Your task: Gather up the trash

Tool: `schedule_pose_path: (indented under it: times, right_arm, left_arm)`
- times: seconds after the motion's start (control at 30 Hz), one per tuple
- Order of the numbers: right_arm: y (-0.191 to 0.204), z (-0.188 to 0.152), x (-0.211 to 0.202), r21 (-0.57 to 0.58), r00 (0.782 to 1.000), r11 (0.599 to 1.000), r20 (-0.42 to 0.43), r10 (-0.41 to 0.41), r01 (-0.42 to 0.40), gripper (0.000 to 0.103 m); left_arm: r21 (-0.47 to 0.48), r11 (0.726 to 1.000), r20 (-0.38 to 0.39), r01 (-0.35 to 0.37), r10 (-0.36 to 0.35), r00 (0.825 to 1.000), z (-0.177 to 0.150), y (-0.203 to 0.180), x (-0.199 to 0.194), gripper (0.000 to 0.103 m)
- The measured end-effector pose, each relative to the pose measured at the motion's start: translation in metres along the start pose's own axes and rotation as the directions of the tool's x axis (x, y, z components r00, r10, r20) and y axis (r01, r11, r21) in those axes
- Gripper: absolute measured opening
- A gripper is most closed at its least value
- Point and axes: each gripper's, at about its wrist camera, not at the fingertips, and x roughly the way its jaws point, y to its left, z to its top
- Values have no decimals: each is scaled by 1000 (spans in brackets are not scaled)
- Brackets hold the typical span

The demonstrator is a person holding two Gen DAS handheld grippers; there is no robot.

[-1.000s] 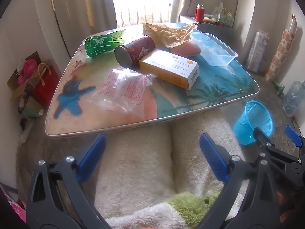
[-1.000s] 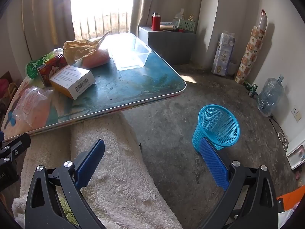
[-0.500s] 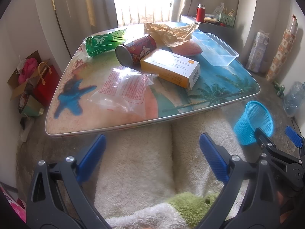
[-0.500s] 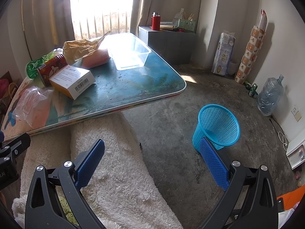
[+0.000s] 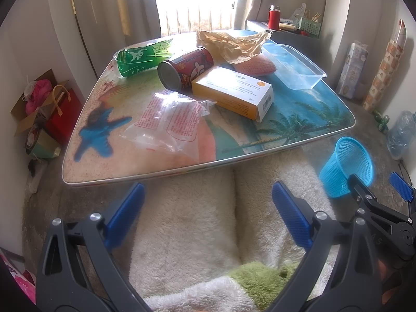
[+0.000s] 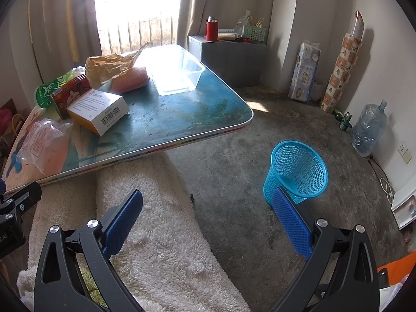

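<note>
Left wrist view: left gripper (image 5: 206, 214) hangs w/ jaws spread wide, nothing between them, blue pads (image 5: 126, 213) over a cream fleece blanket (image 5: 187, 223), short of the near edge of the tabletop (image 5: 299, 135). Trash on tabletop: clear plastic bag (image 5: 169, 122) near the near edge; yellow-white box (image 5: 234, 92) mid-tabletop, touching a red can (image 5: 184, 69) lying on its side; green bottle (image 5: 141, 58) lying toward the far left corner; crumpled brown paper (image 5: 231, 43) at the far edge, over a pink sponge (image 5: 256, 65); clear plastic tray (image 5: 293, 66) by the right edge. Blue mesh basket (image 5: 347, 165) stands on the floor off the near right corner, w/ right gripper (image 5: 374, 186) in front of it.

Right wrist view: right gripper (image 6: 208, 218) also wide open, holding nothing, touching nothing; left pad (image 6: 122, 223) above the blanket (image 6: 161, 247), right pad (image 6: 291, 217) overlapping the basket (image 6: 296, 171) in view; contact can't be told. Box (image 6: 100, 111), bag (image 6: 44, 143), tray (image 6: 174, 74) lie on the tabletop (image 6: 182, 119).
</note>
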Motion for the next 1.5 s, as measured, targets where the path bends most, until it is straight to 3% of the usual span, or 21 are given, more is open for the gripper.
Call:
schedule_pose_path:
  times: [1.07, 1.5]
  right_arm:
    - [-1, 7, 0, 9, 1000, 1000, 7, 6, -6, 97]
    - [12, 12, -9, -8, 998, 1000, 60, 31, -30, 97]
  left_arm:
    - [-1, 1000, -1, -2, 2, 1000, 0, 1, 1, 94]
    - [-55, 996, -5, 66, -66, 998, 6, 24, 5, 94]
